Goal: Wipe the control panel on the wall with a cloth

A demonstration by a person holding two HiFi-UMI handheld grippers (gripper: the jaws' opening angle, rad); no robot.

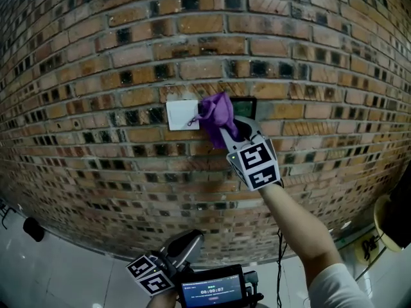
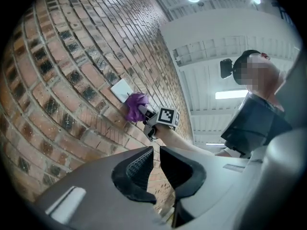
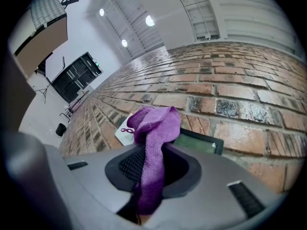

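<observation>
Right gripper (image 3: pixel 152 174): clamped purple cloth (image 3: pixel 154 128) at control panel (image 3: pixel 199 143) left edge. Left gripper (image 2: pixel 156 153): jaws stood nearly together, empty, well below panel.

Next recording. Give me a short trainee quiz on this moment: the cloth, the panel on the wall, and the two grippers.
1. True or false: the left gripper holds nothing.
2. What grips the purple cloth? A) the left gripper B) the right gripper C) a bare hand
3. Fill in: in the head view, the white plate on the brick wall sits to the ___ of the control panel.

Key: 1 true; 2 B; 3 left.
</observation>
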